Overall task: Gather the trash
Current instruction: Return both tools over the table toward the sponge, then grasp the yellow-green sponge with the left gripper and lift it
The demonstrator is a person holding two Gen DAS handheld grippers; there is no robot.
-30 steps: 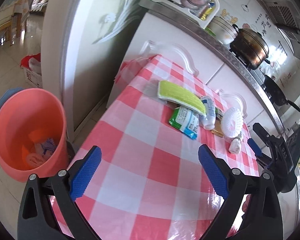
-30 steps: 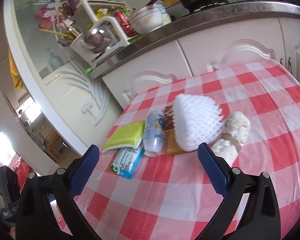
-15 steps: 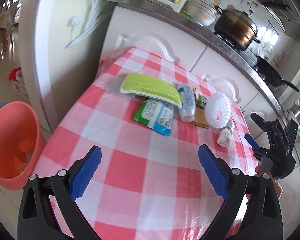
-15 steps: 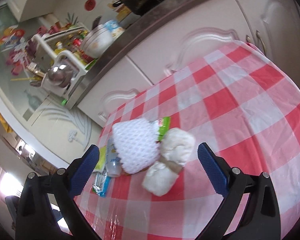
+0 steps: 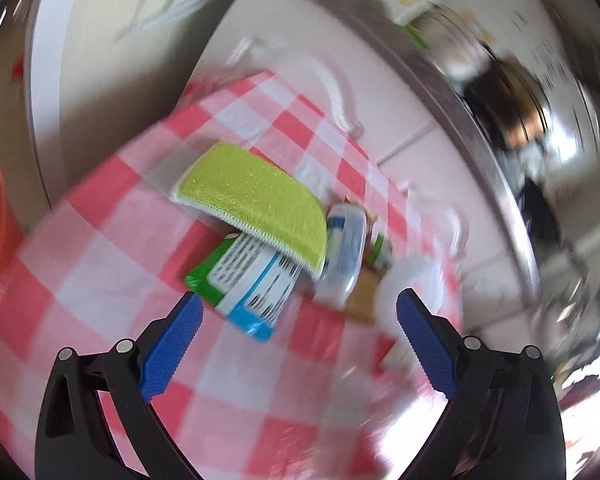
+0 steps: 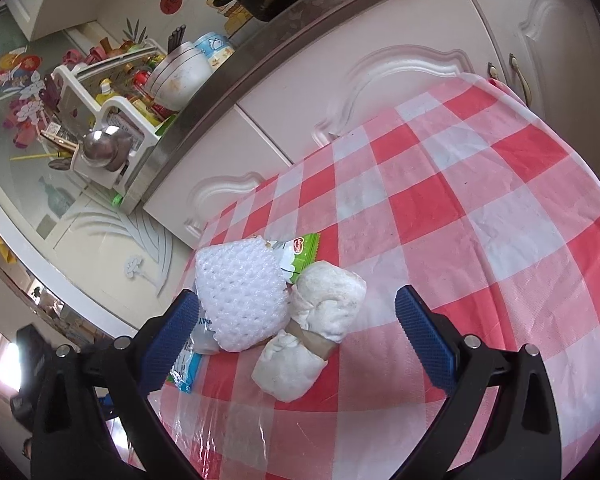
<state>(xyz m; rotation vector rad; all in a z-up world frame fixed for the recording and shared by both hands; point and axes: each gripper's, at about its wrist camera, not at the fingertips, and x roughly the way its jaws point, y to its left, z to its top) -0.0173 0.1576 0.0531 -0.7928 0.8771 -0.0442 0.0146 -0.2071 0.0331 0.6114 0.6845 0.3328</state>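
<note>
Right wrist view: we line up on the tissue wad point(image 6: 312, 332)
Both grippers, right point(image 6: 296, 328) and left point(image 5: 298, 332), gape wide, empty; next we lower and pinch.

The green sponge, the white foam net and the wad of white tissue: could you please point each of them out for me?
green sponge point(image 5: 252, 194): left wrist view, middle of its top face.
white foam net point(image 6: 242, 300): right wrist view, centre of the mesh.
wad of white tissue point(image 6: 328, 300): right wrist view, its upper bulge.
</note>
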